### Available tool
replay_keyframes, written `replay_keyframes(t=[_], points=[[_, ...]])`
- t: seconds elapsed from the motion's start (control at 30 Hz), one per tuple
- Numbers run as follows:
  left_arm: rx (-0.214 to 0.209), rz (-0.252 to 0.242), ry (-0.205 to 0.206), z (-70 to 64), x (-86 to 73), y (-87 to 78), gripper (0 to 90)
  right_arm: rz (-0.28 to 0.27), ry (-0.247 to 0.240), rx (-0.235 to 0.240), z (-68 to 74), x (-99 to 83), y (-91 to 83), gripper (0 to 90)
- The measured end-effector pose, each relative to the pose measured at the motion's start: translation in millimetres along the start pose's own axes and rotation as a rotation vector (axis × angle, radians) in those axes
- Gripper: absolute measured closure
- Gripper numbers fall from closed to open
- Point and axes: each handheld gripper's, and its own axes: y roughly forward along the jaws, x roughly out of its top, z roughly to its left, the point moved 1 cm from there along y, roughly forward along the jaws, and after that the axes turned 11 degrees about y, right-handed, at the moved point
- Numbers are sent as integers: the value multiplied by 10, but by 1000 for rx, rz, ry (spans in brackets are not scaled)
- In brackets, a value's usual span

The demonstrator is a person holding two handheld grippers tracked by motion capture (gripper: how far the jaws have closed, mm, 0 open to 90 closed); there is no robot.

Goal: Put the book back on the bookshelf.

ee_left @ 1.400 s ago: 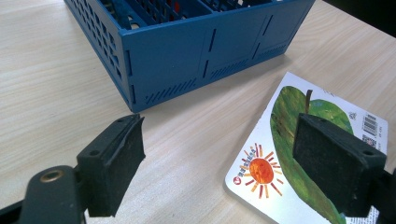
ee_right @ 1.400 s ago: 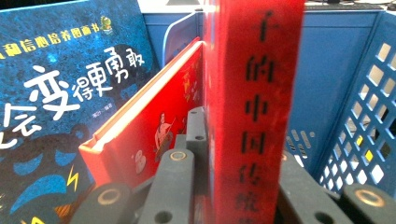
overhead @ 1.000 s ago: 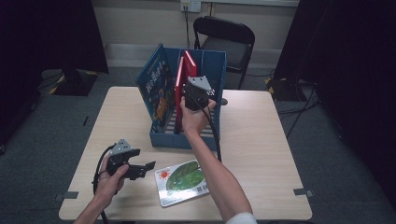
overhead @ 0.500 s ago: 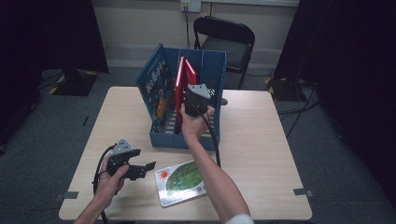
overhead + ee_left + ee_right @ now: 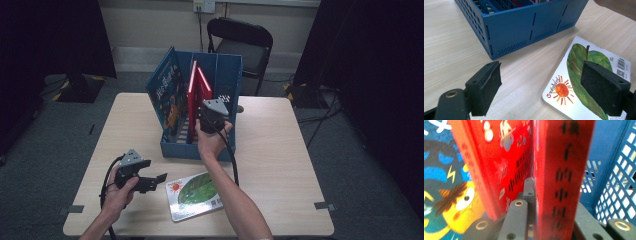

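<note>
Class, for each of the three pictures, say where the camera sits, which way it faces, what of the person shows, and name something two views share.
High view: above the person's side, facing forward and down on the table; both forearms, left gripper, right gripper.
Left gripper view: rides the left gripper, looks over open jaws at the green leaf book and blue crate.
Right gripper view: inside the crate, jaws clamping a red book.
Shared: crate and leaf book show in the high and left gripper views.
</note>
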Motion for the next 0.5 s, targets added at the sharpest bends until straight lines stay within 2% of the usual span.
replay_keyframes(t=[0.13,0.5], points=[[-2,-1,1,-10,5,9,166,15,-18,8,-5,-52,-79,797],[-3,-1,0,-13,6,11,167,32,-18,46,-59,-183,-226,776]])
